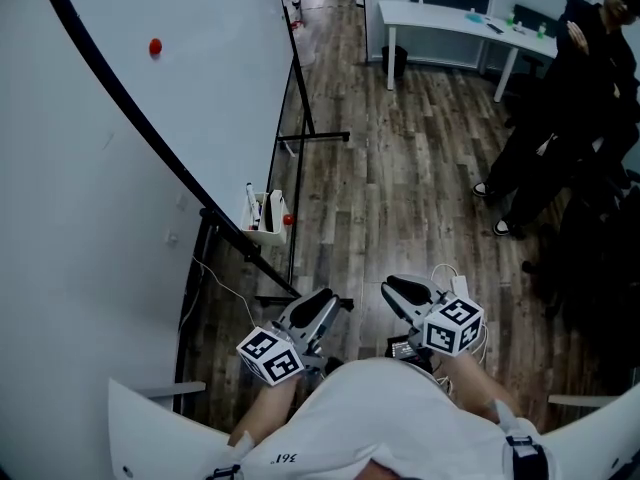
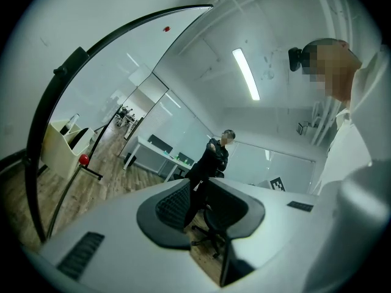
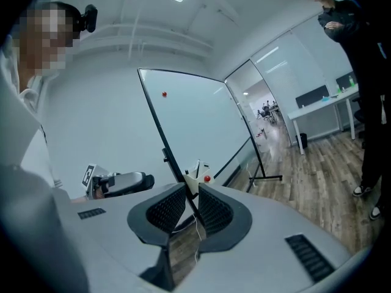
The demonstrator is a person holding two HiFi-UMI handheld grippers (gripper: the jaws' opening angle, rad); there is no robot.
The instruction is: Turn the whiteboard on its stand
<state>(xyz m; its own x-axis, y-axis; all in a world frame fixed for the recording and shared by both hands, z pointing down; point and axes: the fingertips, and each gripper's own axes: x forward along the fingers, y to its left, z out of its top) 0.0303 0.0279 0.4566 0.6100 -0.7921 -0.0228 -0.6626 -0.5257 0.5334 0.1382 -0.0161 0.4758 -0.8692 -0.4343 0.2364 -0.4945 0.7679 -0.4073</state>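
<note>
The whiteboard [image 1: 150, 98] is a large white panel with a black edge and a red magnet [image 1: 155, 46], filling the left of the head view. Its black stand [image 1: 296, 168] reaches down to the wood floor. Both grippers hang low near my body, apart from the board. My left gripper [image 1: 322, 303] is open with nothing between its jaws; its own view shows the board [image 2: 122, 60] off to the left. My right gripper [image 1: 403, 290] is also open and empty, and its view looks through the jaws [image 3: 192, 191] at the board's edge [image 3: 160, 133].
A white tray [image 1: 268, 213] with markers hangs low on the board. A person in dark clothes [image 1: 560, 118] stands at the right beside a dark office chair [image 1: 600, 268]. A white table [image 1: 450, 23] and a bin [image 1: 395, 60] stand at the back.
</note>
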